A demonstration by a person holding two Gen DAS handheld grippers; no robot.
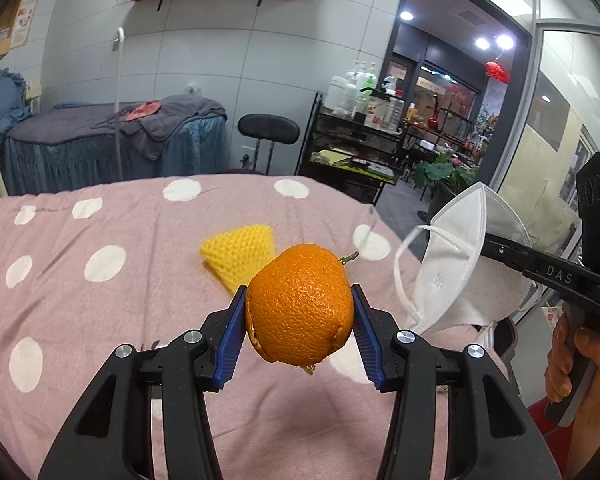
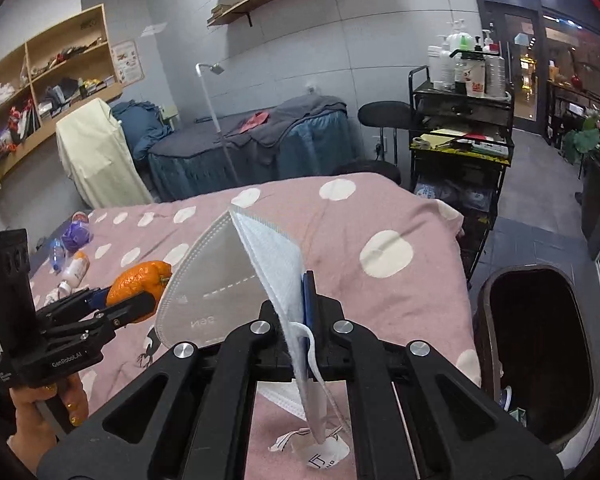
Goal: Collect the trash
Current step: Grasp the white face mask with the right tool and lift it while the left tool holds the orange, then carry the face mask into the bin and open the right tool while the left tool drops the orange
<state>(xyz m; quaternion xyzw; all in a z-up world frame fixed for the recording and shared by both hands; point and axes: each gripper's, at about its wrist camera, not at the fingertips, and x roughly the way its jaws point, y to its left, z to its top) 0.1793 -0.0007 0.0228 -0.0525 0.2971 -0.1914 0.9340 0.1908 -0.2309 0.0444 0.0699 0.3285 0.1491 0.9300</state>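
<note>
My left gripper [image 1: 299,304] is shut on an orange peel [image 1: 300,304] shaped like a whole orange, held above the pink dotted bedspread [image 1: 80,320]. It also shows in the right wrist view [image 2: 142,282]. My right gripper [image 2: 296,300] is shut on a white folded face mask [image 2: 240,276], held above the bed; the mask also shows in the left wrist view [image 1: 456,264]. A dark trash bin [image 2: 540,344] stands open on the floor to the right of the bed.
A yellow knitted cloth [image 1: 240,252] lies on the bed beyond the peel. Small bottles and a purple item [image 2: 74,248] lie at the bed's left. A black cart [image 2: 460,136] with bottles, a stool [image 2: 384,114] and a blue-skirted bed [image 2: 260,148] stand behind.
</note>
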